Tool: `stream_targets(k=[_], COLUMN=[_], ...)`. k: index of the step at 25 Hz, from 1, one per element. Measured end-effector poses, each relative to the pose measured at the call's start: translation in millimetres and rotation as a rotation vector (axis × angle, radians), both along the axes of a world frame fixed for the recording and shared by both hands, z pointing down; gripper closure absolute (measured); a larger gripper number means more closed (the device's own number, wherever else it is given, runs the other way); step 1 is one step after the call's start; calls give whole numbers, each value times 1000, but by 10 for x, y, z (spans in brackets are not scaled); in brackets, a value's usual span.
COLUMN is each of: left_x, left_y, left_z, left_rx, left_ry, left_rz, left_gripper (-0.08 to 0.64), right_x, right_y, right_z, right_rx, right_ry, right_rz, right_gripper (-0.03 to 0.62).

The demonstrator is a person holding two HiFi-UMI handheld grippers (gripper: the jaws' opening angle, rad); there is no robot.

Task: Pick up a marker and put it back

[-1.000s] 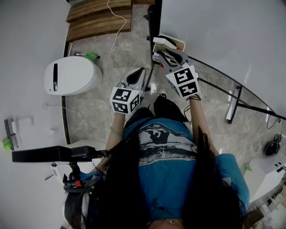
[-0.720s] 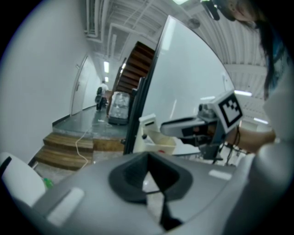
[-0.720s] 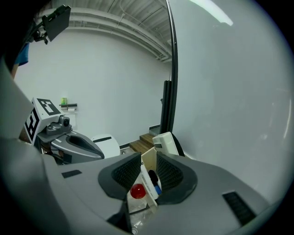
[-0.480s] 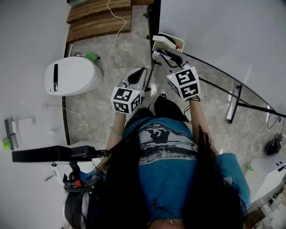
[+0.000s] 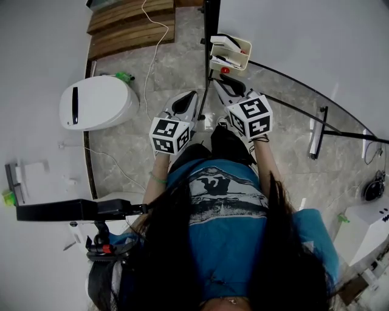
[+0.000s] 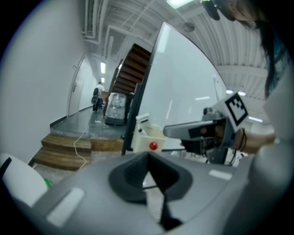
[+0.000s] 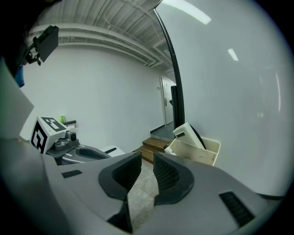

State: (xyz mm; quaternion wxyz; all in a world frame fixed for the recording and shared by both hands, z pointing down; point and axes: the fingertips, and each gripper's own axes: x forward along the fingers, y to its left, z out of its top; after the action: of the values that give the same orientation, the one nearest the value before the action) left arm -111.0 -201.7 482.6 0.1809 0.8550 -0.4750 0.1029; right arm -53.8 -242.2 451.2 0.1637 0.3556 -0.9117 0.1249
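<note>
**A:** Where are the markers?

**B:** In my head view, the markers (image 5: 222, 61) lie in the tray (image 5: 245, 53); the right gripper (image 5: 217, 82) hangs just below it.

**A:** Is it holding one?

**B:** No; its own view shows the jaws parted with only floor between them, and a white block (image 7: 187, 134) in the tray but no markers; the left gripper (image 6: 147, 157) is pressed together on nothing.

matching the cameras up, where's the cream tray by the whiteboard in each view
Head view: cream tray, top centre.
Left gripper view: centre, just above the jaws.
Right gripper view: right of centre, low.
Shared landmark: black post at the tray's left end in every view.
</note>
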Motion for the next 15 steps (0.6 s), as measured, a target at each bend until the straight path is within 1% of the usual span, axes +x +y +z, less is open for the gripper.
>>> stream_targets(k=[6,9,15], left_x=[-138,-188,-200], left_y=[507,729,1074], left_z=[-51,-41,21], left_rx=[-1,-3,-23], left_ry=[-1,10,40], left_rz=[25,32,50], left_gripper=[558,558,558], right_x=[-113,-159,-200], right_y=[558,816,1254], right_z=[-56,-13,65], right_rx=[-23,-37,-59], right_ry=[-31,-38,-10], right_rz=[35,56,67], right_gripper=[517,523,543])
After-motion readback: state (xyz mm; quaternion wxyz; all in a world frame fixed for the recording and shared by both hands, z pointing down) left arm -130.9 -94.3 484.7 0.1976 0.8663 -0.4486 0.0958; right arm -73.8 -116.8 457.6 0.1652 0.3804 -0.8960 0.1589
